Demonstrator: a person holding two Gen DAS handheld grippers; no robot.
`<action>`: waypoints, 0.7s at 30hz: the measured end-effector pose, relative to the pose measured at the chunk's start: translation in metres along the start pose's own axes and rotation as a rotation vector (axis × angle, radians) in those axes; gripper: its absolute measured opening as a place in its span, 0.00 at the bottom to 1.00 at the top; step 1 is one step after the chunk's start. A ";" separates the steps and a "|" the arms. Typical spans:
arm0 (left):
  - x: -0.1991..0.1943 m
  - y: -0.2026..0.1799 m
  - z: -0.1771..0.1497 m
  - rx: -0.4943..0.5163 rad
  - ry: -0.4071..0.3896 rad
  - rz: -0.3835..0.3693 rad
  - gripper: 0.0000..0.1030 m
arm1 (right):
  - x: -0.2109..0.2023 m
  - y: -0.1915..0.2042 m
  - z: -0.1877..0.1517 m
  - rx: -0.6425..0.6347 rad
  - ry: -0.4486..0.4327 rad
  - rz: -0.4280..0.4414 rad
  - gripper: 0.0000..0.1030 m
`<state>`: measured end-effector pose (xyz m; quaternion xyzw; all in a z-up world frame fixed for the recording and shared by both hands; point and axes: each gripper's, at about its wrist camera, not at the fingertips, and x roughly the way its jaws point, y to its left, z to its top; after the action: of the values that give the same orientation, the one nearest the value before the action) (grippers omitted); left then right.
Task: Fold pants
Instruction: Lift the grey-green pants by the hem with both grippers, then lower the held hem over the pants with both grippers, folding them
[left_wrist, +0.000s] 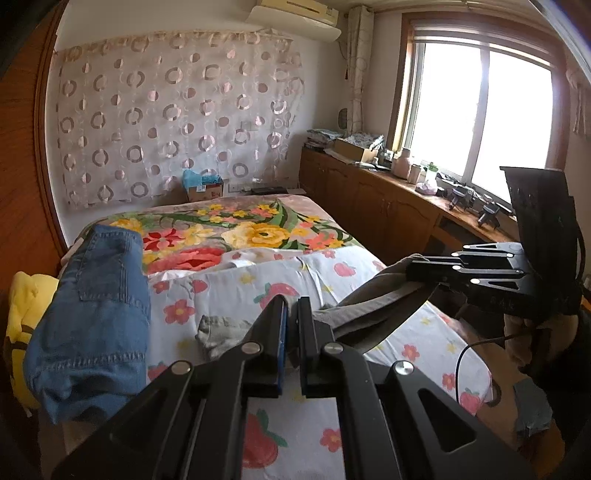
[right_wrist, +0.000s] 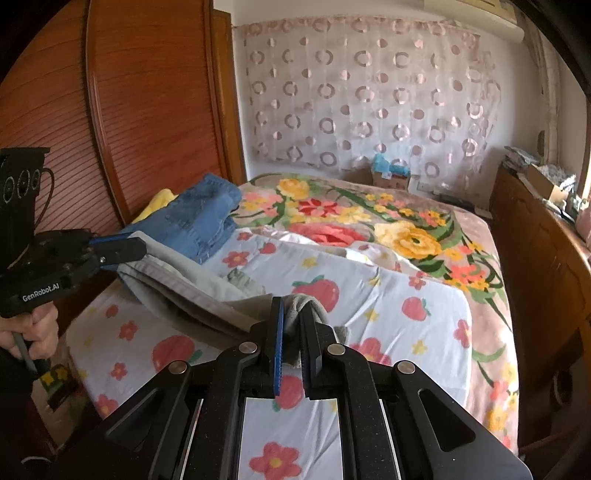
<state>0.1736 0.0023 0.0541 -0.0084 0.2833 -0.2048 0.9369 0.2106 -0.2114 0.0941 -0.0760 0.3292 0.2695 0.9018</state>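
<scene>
Grey-beige pants (left_wrist: 373, 306) hang stretched in the air above the bed between my two grippers. My left gripper (left_wrist: 291, 325) is shut on one end of the pants; it also shows at the left of the right wrist view (right_wrist: 142, 249), pinching the cloth. My right gripper (right_wrist: 291, 321) is shut on the other end of the pants (right_wrist: 207, 295); it shows at the right of the left wrist view (left_wrist: 410, 271). A loose part of the pants droops toward the sheet (left_wrist: 218, 330).
The bed has a white strawberry-print sheet (right_wrist: 388, 306) over a floral blanket (right_wrist: 417, 236). Folded blue jeans (left_wrist: 96, 306) and a yellow cloth (left_wrist: 22, 314) lie at the bed's left side. A wooden wardrobe (right_wrist: 140, 110) stands left, a wooden cabinet (left_wrist: 388, 206) under the window right.
</scene>
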 end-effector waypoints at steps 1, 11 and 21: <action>-0.002 -0.002 -0.003 0.005 0.002 0.002 0.02 | -0.001 0.002 -0.003 0.000 0.008 0.002 0.05; -0.021 -0.012 -0.039 0.017 0.035 -0.022 0.02 | -0.014 0.023 -0.039 0.012 0.043 -0.007 0.05; -0.029 -0.029 -0.089 0.026 0.096 -0.016 0.02 | -0.017 0.039 -0.090 0.049 0.070 0.016 0.05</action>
<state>0.0938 -0.0039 -0.0014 0.0113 0.3254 -0.2161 0.9205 0.1291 -0.2138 0.0370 -0.0605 0.3677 0.2656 0.8892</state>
